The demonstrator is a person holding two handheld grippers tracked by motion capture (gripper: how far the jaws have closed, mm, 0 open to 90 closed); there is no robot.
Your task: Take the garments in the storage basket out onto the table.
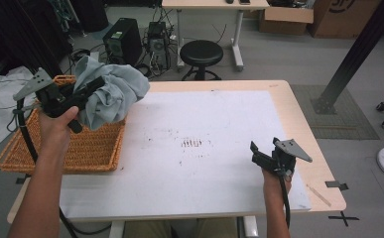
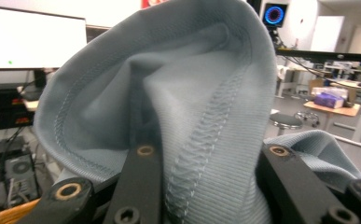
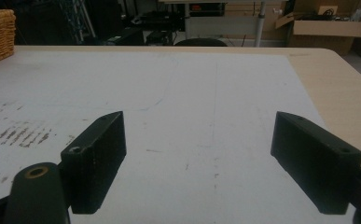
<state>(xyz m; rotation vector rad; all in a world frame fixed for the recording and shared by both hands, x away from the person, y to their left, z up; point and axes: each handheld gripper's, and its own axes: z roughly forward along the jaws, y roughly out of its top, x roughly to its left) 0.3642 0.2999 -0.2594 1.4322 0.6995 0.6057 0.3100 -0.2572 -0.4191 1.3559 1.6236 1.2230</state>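
Left gripper (image 1: 88,91) is clamping a bunched grey-blue garment (image 1: 112,91), its jaws partly closed with a thick fold of the fabric squeezed between them; in the left gripper view the seamed cloth (image 2: 187,116) is bulging up between the two black jaws. Taking the wicker basket (image 1: 85,153) as the landmark, the garment is hanging just above the basket's far right corner, off its floor, with its bulk leaning toward the white mat (image 1: 204,114) beside the basket. Right gripper (image 1: 264,154) is waiting well away from the basket, low over the mat's near right part, jaws standing wide apart and holding nothing.

Judging from this, the step in hand is lifting the garment out of the basket. The next move is probably calling for carrying it clear of the basket rim and lowering it onto the mat, where the free gripper can catch an edge to spread it.
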